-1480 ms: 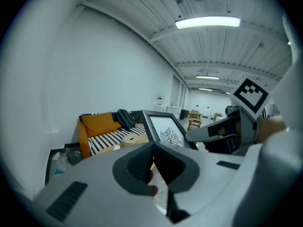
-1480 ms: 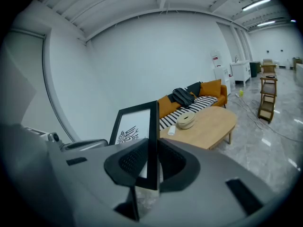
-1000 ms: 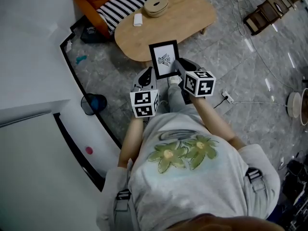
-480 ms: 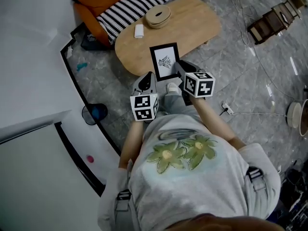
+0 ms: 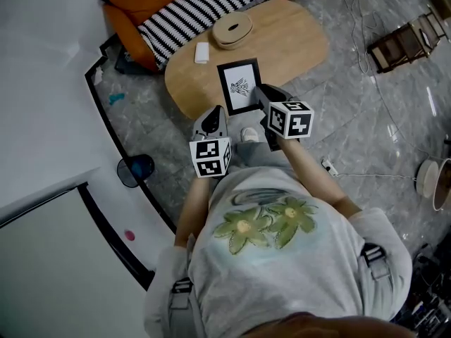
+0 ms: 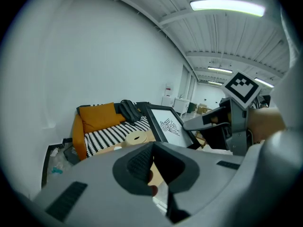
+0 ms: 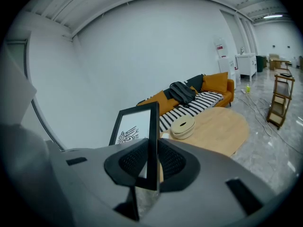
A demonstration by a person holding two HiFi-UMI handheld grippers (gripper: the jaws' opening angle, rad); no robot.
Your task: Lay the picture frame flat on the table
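Picture frame (image 5: 239,85) upright, clamped in right gripper (image 5: 260,98); left gripper (image 5: 215,113) closed

I see the black picture frame (image 5: 239,85), a dark drawing on white, upright in the air by the oval table's (image 5: 289,34) near edge, pinched in the right gripper (image 5: 262,98).

Operator's view of my two arms. My left forearm (image 5: 192,206) and right forearm (image 5: 313,174) extend forward side by side from the torso. My left gripper (image 5: 217,111) is held nearer the body, marker cube uppermost, its fingers (image 6: 141,163) closed tip to tip. My right gripper (image 5: 258,92) reaches slightly farther forward, its fingers (image 7: 131,160) clamped on a side edge of the picture frame (image 5: 239,85).
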